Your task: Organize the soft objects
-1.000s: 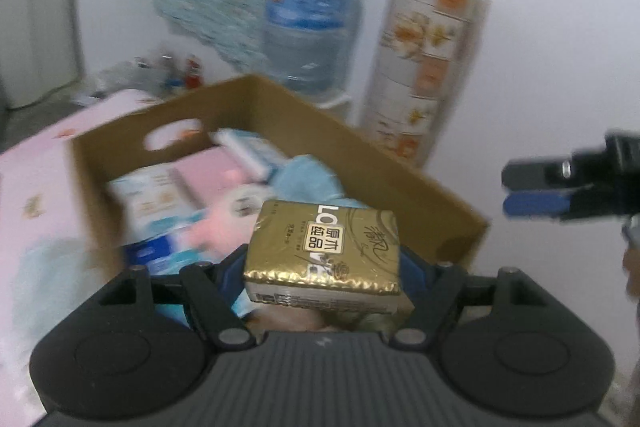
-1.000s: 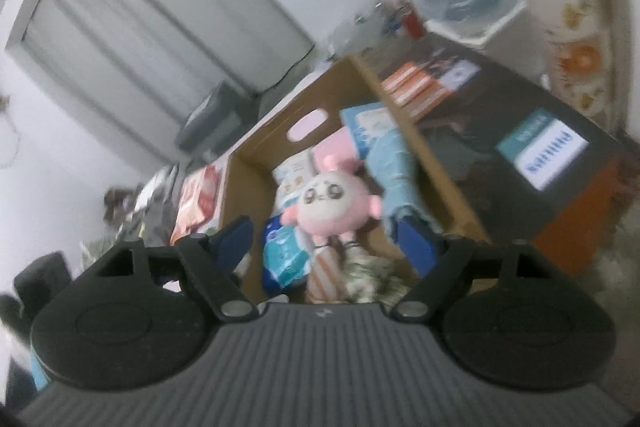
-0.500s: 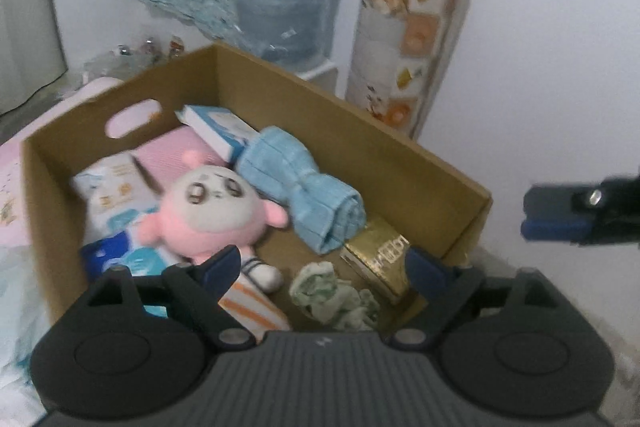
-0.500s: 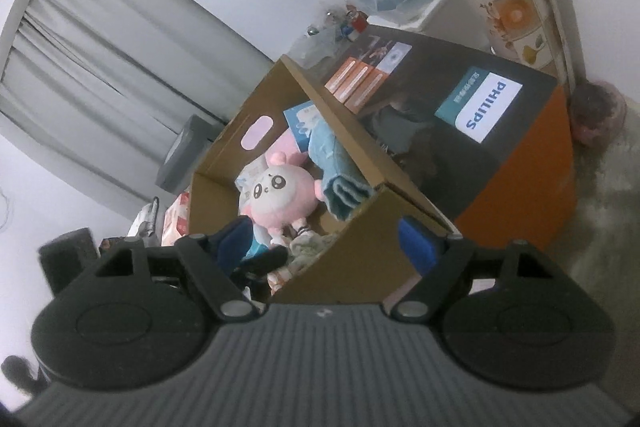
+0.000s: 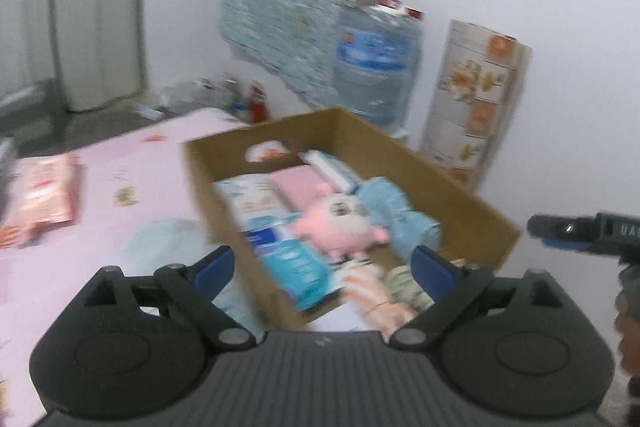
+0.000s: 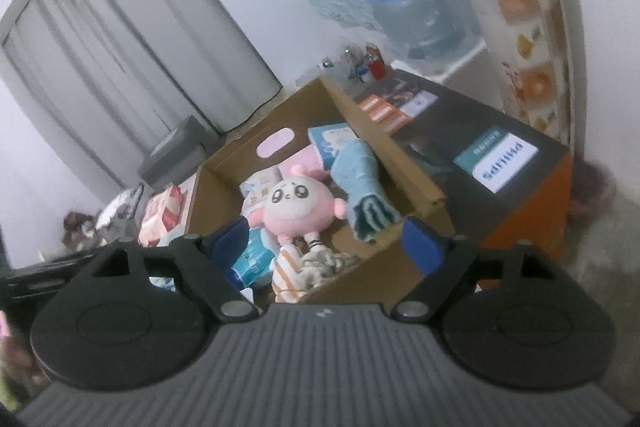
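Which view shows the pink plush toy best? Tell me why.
The right wrist view: the pink plush toy is sharp there, its face, limbs and striped legs all visible inside the cardboard box. The left wrist view shows it motion-blurred, face barely readable.

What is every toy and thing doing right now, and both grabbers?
left gripper: open, empty, jaws just opened wider
right gripper: open, empty
cardboard box: open-topped, packed
pink plush toy: lying in box, face up
blue towel: rolled, beside plush
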Action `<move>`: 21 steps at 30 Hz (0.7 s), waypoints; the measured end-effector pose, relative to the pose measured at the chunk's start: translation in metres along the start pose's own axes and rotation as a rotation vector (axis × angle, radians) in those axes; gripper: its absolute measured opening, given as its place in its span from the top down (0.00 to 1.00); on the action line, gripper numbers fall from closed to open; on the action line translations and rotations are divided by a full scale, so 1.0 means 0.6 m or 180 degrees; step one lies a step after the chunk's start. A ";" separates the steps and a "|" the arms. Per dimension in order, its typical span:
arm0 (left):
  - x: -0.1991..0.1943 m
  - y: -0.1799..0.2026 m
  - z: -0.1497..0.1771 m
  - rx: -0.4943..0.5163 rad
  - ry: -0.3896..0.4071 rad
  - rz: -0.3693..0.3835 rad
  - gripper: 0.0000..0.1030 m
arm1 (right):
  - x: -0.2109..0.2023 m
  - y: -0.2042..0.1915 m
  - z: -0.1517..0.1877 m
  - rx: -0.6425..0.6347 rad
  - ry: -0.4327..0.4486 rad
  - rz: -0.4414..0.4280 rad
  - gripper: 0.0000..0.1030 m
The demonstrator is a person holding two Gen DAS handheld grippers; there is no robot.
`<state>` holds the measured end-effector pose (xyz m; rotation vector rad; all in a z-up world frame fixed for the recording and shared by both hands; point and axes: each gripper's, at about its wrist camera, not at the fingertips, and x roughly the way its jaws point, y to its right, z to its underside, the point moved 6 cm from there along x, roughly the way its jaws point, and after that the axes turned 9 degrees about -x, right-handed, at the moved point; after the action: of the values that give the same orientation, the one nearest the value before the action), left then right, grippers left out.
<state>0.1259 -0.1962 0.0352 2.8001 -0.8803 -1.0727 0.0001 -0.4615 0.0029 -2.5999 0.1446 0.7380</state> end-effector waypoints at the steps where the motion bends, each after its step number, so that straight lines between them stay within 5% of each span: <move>1: -0.014 -0.014 0.008 -0.0015 0.0031 -0.0090 0.06 | 0.003 -0.014 0.000 -0.0075 -0.0001 -0.0005 0.17; 7: -0.084 -0.083 0.069 -0.0204 0.0199 -0.0512 0.00 | 0.018 -0.113 0.003 -0.0500 -0.0024 -0.0151 0.14; 10: -0.103 -0.108 0.093 -0.0402 0.0219 -0.0606 0.00 | 0.025 -0.174 0.007 -0.0786 0.0000 -0.0194 0.01; 15: -0.119 -0.137 0.132 -0.0591 0.0141 -0.0899 0.00 | 0.023 -0.265 0.034 -0.1341 0.0009 -0.0107 0.01; 21: -0.132 -0.150 0.168 -0.0677 0.0046 -0.1026 0.00 | 0.038 -0.321 0.095 -0.1756 -0.0346 -0.0018 0.01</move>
<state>0.0599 -0.0620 -0.0122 2.8203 -0.2943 -1.1011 0.0333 -0.2629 0.0204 -3.0584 -0.1183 1.0336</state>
